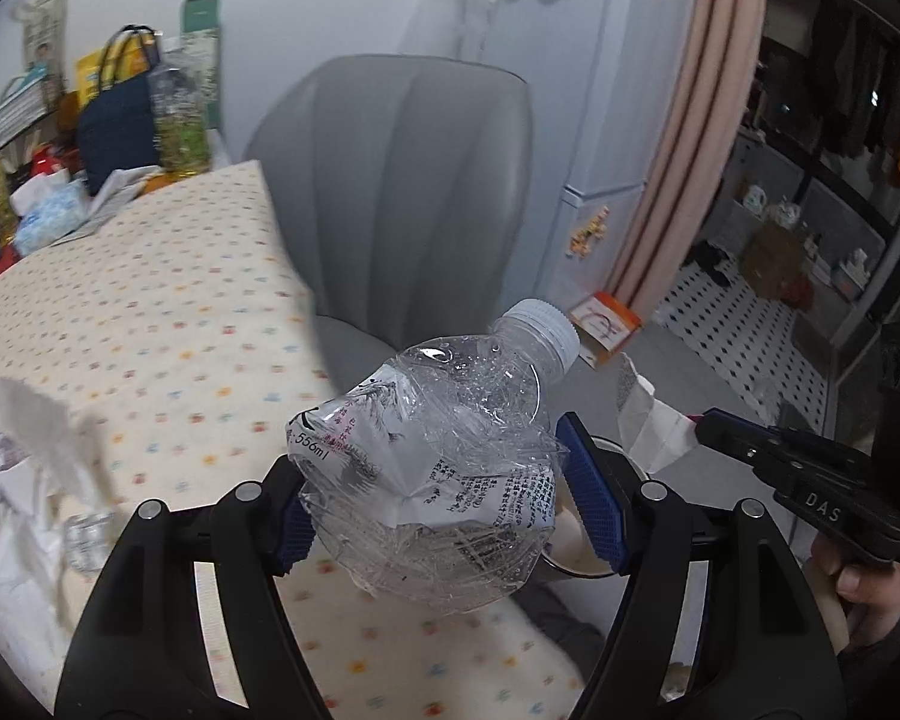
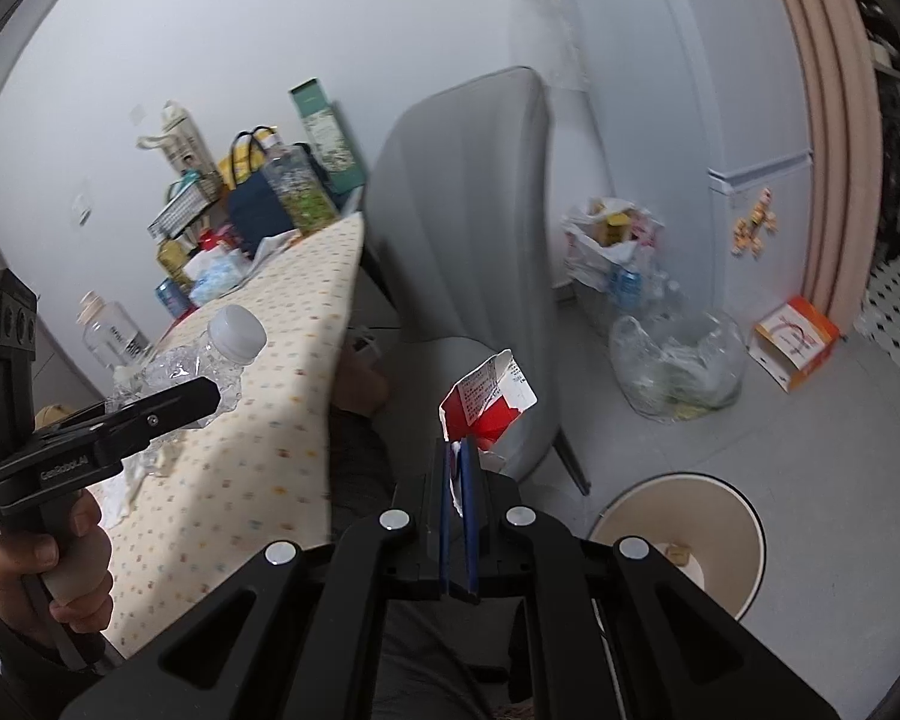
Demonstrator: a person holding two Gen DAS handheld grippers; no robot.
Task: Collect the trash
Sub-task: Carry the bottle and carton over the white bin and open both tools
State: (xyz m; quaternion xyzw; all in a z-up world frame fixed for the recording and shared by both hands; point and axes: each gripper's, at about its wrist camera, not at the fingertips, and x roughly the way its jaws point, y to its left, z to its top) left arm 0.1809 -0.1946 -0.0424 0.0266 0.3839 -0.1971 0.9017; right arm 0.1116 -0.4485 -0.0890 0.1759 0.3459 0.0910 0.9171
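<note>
Left gripper [image 1: 444, 498]: jaws clamped on crushed bottle [image 1: 444, 456]. Right gripper [image 2: 459, 480]: jaws pinching flattened carton [image 2: 489, 393] near bin [image 2: 744, 546].

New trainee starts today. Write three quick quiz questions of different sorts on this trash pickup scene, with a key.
1. True or false: the left gripper holds a crushed plastic bottle.
2. What does the right gripper pinch? A) flattened red-and-white carton B) blue can C) spoon
3. Fill in: on the floor below the right gripper stands a beige ____.

Key: 1 true; 2 A; 3 bin.
</note>
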